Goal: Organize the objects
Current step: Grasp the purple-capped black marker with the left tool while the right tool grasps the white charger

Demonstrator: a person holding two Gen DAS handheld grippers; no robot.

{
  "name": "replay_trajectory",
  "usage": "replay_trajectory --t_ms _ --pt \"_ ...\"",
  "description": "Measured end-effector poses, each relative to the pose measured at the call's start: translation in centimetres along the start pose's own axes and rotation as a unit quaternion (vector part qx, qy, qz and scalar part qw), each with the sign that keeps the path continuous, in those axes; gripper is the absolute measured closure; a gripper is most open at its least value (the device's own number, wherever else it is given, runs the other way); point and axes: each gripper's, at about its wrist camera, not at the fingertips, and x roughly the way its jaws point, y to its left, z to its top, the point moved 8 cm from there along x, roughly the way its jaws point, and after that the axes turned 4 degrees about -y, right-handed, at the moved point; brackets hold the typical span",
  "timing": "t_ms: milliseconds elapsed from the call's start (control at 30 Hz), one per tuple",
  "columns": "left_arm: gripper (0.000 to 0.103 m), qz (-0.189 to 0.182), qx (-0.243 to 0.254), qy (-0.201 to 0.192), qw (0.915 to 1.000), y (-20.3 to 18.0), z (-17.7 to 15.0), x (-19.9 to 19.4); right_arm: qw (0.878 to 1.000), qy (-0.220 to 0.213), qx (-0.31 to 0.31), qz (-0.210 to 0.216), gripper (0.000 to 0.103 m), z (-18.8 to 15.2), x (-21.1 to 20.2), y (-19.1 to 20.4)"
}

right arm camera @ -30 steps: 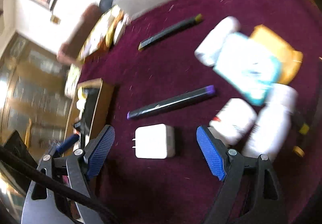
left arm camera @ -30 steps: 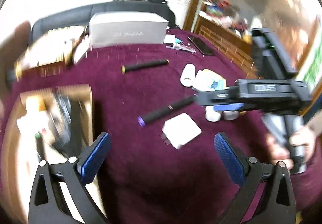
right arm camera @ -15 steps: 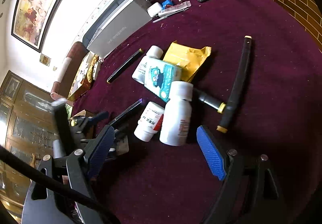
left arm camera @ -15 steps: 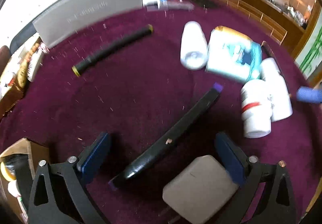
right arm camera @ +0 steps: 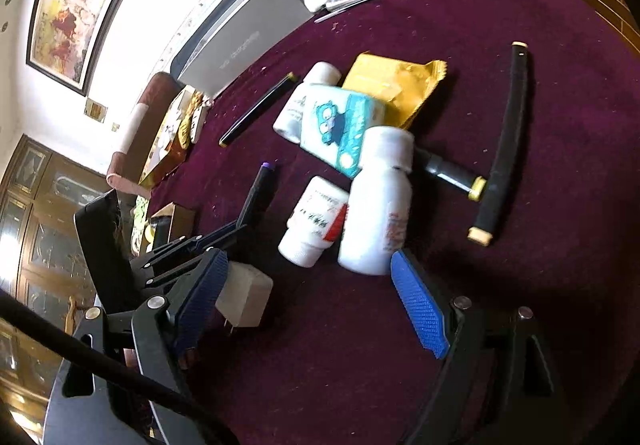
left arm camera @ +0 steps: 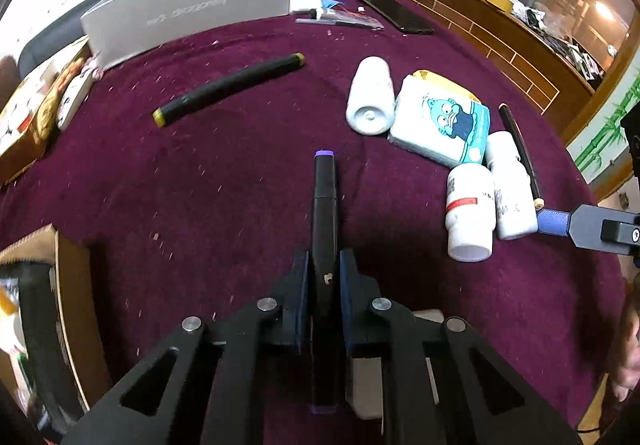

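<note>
Left gripper [left arm camera: 324, 285]: your jaws have just closed and now pinch the purple-capped marker [left arm camera: 325, 221], which was lying loose between spread fingers a moment ago.
Marker: low over the maroon table [left arm camera: 224, 205], white charger [right arm camera: 244, 299] just beside it.
Right gripper [right arm camera: 320, 305]: spread, empty, near the pill bottles [right arm camera: 374, 205].
Meaning: pickup looks done; the cardboard box [left arm camera: 76, 285] at your left seems the likely destination.
</note>
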Motion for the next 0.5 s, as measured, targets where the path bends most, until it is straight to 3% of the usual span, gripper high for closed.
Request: replay_trajectory --t_ms 133,267,333,400,500 --pt "0.092 0.02 0.004 -0.009 0.9998 -0.1 0.0 0.1 1.0 0.002 -0.017 0.0 0.018 -0.6 0.1 1.3" --pt "0.083 0.042 0.017 -0.027 0.9986 -0.7 0.4 0.6 1.0 0.005 -0.027 0.006 0.018 -1.4 0.1 2.5" --pt "0.083 0.035 -0.001 -0.038 0.9986 -0.4 0.6 0.8 0.999 0.005 -0.034 0.004 0.018 -1.6 0.1 3.0" --pt "0.092 0.033 -0.01 -0.037 0.9987 -0.1 0.5 0.5 0.999 0.006 -0.044 0.0 0.018 -2.0 0.1 3.6" --pt "0.092 0.019 -0.034 -0.039 0.9985 0.7 -0.2 -0.8 0.998 0.012 -0.055 -0.002 0.018 -2.6 0.4 4.4"
